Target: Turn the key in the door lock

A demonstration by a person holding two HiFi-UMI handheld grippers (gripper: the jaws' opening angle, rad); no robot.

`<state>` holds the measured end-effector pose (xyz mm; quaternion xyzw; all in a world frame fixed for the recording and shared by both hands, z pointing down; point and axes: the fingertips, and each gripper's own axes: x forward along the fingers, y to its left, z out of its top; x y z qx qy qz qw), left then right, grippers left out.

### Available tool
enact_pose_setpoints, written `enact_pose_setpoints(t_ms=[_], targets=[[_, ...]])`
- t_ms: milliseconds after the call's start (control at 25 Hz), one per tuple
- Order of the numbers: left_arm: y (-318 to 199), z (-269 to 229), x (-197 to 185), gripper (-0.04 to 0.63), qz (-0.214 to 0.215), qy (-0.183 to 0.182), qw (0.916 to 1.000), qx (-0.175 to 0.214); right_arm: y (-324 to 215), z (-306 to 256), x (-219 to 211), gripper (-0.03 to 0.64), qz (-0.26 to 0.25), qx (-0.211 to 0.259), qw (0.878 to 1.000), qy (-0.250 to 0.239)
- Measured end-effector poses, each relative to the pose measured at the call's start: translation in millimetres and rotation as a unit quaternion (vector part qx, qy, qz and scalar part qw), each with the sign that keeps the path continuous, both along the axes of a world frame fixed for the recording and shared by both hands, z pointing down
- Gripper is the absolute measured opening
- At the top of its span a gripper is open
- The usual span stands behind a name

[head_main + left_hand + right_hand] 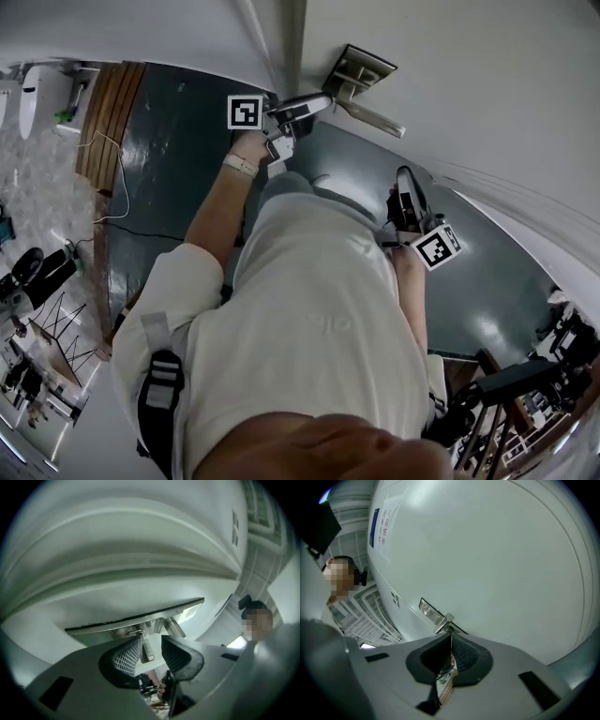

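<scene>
The key (146, 651) sticks out of the door's lock plate (189, 612), its long axis pointing straight back between the parted jaws of the left hand-held gripper (153, 645), while the right hand-held gripper (451, 644) is closed on nothing, held apart from the lock.

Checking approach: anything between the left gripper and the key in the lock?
Nothing visible. The left gripper has its jaws apart with the key between them, sticking out of the lock plate; the handle stem sits beside it, clear of the jaws.
</scene>
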<state>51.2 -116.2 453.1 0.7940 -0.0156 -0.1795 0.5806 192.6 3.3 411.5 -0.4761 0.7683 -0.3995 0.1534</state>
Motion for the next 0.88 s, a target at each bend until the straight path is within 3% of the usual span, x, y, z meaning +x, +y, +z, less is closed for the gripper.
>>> enact_pose_setpoints(t_ms=[80,160,400,480,560,760,840,880], targets=[[-2.5,4.7,3.2,0.126,0.018,0.063,0.9971,-0.038,-0.8,0.0,-0.1,0.021,0.011,-0.003,1.0,0.005],[-2.6,8.9,7.5,0.126,0.036,0.125,0.9888,-0.073,0.2,0.3,-0.6,0.023,0.02,-0.007,1.0,0.011],[0.0,10.3,27.4,0.126,0.083,0.278,0.9467,-0.139,-0.3,5.1,1.1,0.023,0.043,-0.015,0.999,0.025],[-3.5,10.5,26.0,0.11,0.08,0.334,0.9255,-0.159,0.3,7.1,-1.7,0.022,0.048,-0.019,0.998,0.027],[-6.3,7.7,24.4,0.087,0.077,0.39,0.8992,-0.182,1.9,7.0,-5.1,0.023,0.051,-0.023,0.998,0.028],[-12.5,5.1,27.2,0.069,0.069,0.505,0.8226,-0.251,-2.4,6.1,-6.9,0.023,0.052,-0.032,0.998,0.029],[-10.5,11.1,31.7,0.063,0.067,0.53,0.8033,-0.263,-1.4,13.1,-5.3,0.023,0.05,-0.032,0.998,0.027],[-8.9,14.3,33.8,0.061,0.065,0.534,0.8005,-0.265,-0.2,16.6,-4.9,0.021,0.048,-0.032,0.998,0.028]])
